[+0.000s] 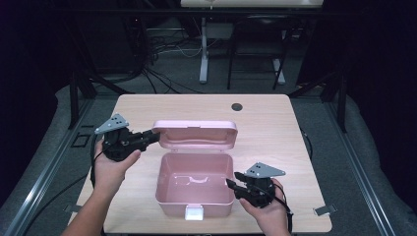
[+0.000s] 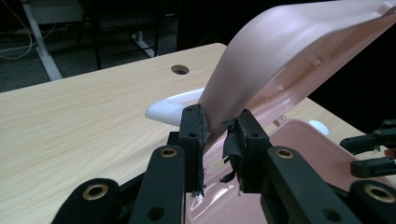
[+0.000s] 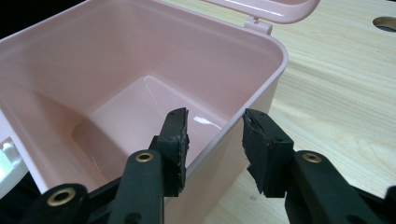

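From above, the pink box sits in the middle of the counter, toward the person's edge, its lid swung up and back on the far side. The left gripper has its jaws at the lid's left corner; the right gripper reaches the box's right wall.

The left gripper view settles what the overhead picture leaves vague: the lid's corner runs down between the two black jaws, pressed against the left pad, while the torn lining of the right pad is at the lid's edge, so the jaws look clamped on the lid. It also shows a white handle behind the lid and the other gripper's jaws off at the right edge.

The right gripper view looks into the box: its right wall passes between the jaws, which stand apart, one pad inside, one outside, with a gap at the outer pad.

A white latch hangs on the box's front wall. A round cable hole sits in the far part of the counter. Beyond it stand a table leg and loose cables on a grey floor.

The box is smooth, glossy plastic with rounded corners; the counter is pale wood-grain laminate; the jaw pads are frayed black rubber.
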### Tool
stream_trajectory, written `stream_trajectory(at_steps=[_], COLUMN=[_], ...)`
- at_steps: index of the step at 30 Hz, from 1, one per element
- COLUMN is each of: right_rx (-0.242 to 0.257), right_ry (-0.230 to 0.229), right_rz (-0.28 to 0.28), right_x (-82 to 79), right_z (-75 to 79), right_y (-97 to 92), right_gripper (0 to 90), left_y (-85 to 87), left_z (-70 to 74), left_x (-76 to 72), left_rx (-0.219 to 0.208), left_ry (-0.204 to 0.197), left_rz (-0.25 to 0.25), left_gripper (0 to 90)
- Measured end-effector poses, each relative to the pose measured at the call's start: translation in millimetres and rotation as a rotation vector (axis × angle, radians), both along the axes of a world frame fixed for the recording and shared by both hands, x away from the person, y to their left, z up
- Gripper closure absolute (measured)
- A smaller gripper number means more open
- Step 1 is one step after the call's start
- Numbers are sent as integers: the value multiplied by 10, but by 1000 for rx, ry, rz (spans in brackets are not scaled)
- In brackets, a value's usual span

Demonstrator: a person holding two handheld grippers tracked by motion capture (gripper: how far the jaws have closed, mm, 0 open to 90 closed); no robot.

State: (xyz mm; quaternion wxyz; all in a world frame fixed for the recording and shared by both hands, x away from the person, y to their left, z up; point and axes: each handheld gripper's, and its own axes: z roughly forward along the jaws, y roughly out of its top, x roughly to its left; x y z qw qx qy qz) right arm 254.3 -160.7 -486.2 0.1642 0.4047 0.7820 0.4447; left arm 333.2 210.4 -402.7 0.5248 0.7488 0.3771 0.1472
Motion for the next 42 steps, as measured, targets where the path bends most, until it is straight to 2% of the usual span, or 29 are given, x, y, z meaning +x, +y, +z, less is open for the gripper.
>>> stream_trajectory(at_steps=[7,13,24,28,33,42], right_rx=[-3,-2,0,-2,23,17], right_ry=[-1,3,7,5,15,14], right_rz=[1,2,0,2,-1,1], right_x=[-5,-9,-8,-8,-3,-4], right_z=[-4,-6,-15,-20,-38,-39], right_y=[0,0,8,8,-5,-2], right_gripper=[596,591,580,577,574,571], left_y=[-12,-40,-47,-59,-67,-75], left_z=[-68,-102,-247,-263,-275,-290], left_x=[46,82,162,179,201,256], left_rx=[10,34,24,25,26,32], left_ry=[21,16,35,38,36,37], left_rz=[5,5,16,24,34,46], left_gripper=[759,759,760,764,771,797])
